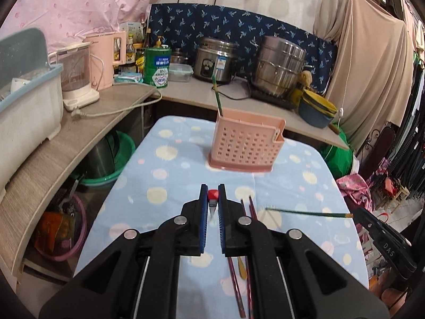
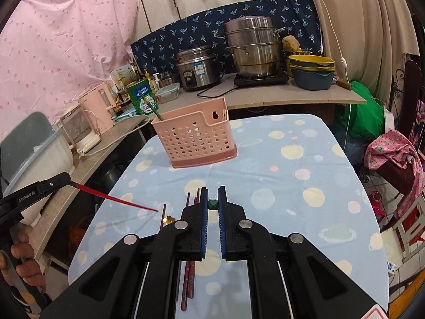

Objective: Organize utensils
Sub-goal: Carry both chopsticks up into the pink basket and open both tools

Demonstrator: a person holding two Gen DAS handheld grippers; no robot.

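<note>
While the left gripper (image 1: 212, 196), marked "GenRobot.AI", clamps a red chopstick (image 2: 117, 198), the right gripper (image 2: 212, 196), marked "DAS", clamps a green chopstick (image 1: 308, 212). A perforated pink plastic holder (image 1: 245, 143) stands upright on the dotted cloth (image 1: 170, 175).

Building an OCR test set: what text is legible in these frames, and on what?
"DAS": right gripper, on its black body.
"GenRobot.AI": left gripper, on its black body.
Green can: label print too blurred to read.
Rice cooker: blue sticker unreadable.
Bottles and carton behind the can: too small.
</note>
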